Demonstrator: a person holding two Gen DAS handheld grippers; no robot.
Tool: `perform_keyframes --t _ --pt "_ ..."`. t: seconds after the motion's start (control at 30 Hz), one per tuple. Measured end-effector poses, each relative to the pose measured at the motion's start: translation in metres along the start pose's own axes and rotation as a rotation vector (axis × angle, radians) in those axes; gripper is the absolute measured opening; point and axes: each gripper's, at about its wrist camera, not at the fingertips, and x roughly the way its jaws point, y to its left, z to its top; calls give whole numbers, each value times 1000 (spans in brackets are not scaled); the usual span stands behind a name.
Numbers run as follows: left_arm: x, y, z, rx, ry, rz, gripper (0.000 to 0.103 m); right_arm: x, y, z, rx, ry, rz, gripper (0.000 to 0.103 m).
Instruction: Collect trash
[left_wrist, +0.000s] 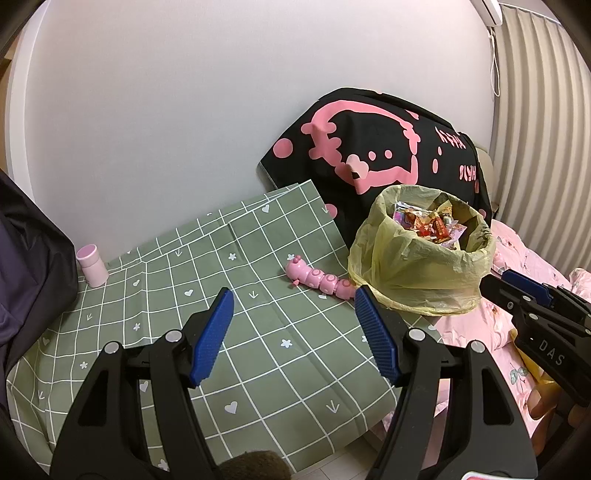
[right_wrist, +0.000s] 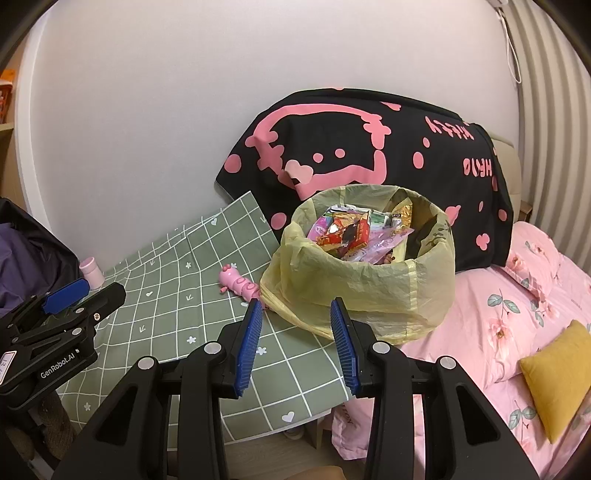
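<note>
A bin lined with a yellow bag (left_wrist: 421, 266) (right_wrist: 362, 280) stands on the bed at the edge of a green checked sheet (left_wrist: 240, 332) (right_wrist: 177, 295). Several colourful snack wrappers (left_wrist: 428, 221) (right_wrist: 351, 232) fill it. My left gripper (left_wrist: 295, 314) is open and empty above the green sheet, left of the bin. My right gripper (right_wrist: 295, 321) is open and empty just in front of the bin; it also shows in the left wrist view (left_wrist: 532, 295). The left gripper shows in the right wrist view (right_wrist: 66, 295).
A pink caterpillar toy (left_wrist: 317, 278) (right_wrist: 240, 284) lies beside the bin. A small pink jar (left_wrist: 91, 265) (right_wrist: 90, 271) stands by the wall. A black and pink pillow (left_wrist: 376, 147) (right_wrist: 362, 147) leans behind the bin. A yellow cushion (right_wrist: 557, 376) lies on the pink bedding (right_wrist: 517, 314).
</note>
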Motion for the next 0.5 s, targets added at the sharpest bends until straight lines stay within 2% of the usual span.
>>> perform_keyframes --t 0.5 --pt "-1 0 1 0 -5 5 65 0 -1 -2 4 0 -7 37"
